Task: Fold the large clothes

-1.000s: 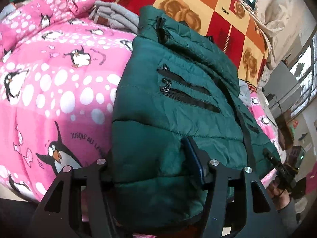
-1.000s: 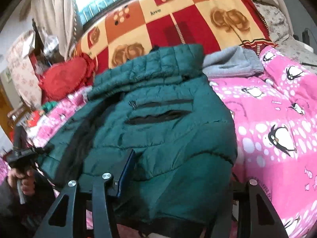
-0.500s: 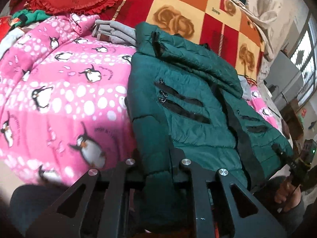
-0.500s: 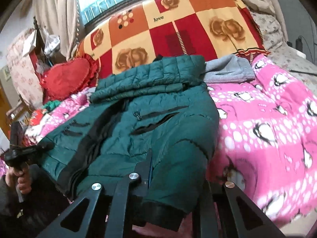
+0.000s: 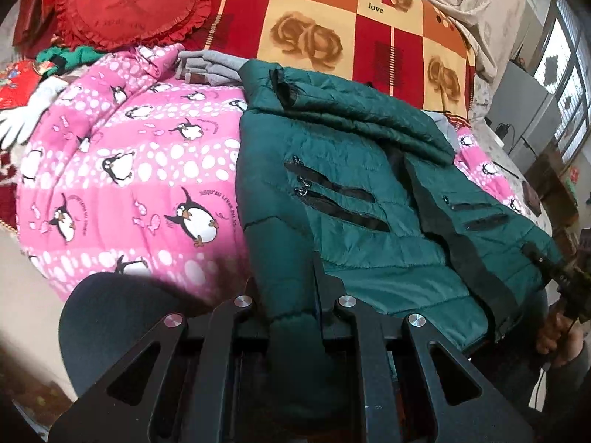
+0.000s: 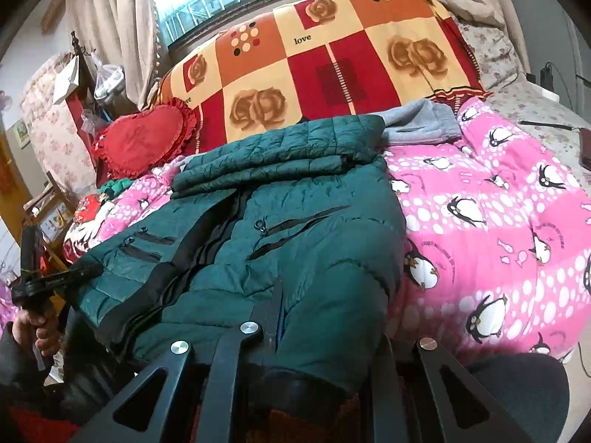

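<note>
Left gripper point(image 5: 291, 295): pressed together on the jacket point(image 5: 369, 192), pinching the near end of its left sleeve, a thick green roll running down between the fingers. The jacket itself lies face up on the pink penguin quilt point(image 5: 122, 184), collar and hood far, hem near, front zip closed, four chest pockets showing. Far behind it sit a folded grey garment point(image 5: 210, 68), a red heart cushion point(image 5: 129, 3) and the checked blanket point(image 5: 332, 18). Going right, the front panel is fairly flat, with some wrinkling along the black placket. Right gripper point(image 6: 317, 317): also clamped, on the near end of the right sleeve, dark cuff hanging below the fingers. You hold both sleeve ends, so the step in hand looks like folding the sleeves in across the chest. To do it well: keep both pinches firm, since padded nylon is slippery and springy and may slide out if you ease off. Lift just enough for each sleeve to clear the body, then carry it inward and far, laying it straight along the front rather than bunched. Watch the shoulder seams; those should be the hinge, not the side panels. Move both hands evenly so the jacket does not skew on the quilt. Risk: the near hem hangs off the bed edge and could drag the whole piece toward you.
</note>
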A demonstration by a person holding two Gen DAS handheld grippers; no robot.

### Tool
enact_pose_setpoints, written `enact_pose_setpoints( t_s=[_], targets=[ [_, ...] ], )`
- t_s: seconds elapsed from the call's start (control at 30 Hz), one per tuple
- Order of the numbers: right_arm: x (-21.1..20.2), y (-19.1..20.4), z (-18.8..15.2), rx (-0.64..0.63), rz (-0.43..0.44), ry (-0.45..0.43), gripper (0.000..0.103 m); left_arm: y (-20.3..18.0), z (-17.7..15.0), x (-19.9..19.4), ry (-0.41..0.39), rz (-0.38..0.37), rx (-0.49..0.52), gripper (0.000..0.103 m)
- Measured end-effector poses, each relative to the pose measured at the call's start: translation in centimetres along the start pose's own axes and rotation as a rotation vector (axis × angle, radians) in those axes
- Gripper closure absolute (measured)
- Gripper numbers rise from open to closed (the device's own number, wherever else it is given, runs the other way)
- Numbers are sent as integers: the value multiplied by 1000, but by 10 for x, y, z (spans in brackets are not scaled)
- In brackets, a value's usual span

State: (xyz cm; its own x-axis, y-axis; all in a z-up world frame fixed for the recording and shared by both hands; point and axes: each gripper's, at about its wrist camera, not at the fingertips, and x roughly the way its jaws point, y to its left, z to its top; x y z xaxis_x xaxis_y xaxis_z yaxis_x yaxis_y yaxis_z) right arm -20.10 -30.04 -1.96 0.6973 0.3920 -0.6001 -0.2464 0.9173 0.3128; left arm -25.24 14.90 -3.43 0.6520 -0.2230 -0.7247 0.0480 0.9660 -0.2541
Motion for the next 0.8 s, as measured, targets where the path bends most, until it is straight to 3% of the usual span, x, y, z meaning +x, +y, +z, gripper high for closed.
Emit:
enact_pose_setpoints(
  t_s=[0.23,0.57,0.8],
  targets=[
    [1,1,2,9,4,2,88,-9,3,0,3,60,-1,90],
    [3,-1,14,41,-31,-12,88,-30,26,10,-29,235,-22,90],
    [6,14,35,-12,-92,-36,88,-22,33,18,-22,230,-64,90]
  ],
)
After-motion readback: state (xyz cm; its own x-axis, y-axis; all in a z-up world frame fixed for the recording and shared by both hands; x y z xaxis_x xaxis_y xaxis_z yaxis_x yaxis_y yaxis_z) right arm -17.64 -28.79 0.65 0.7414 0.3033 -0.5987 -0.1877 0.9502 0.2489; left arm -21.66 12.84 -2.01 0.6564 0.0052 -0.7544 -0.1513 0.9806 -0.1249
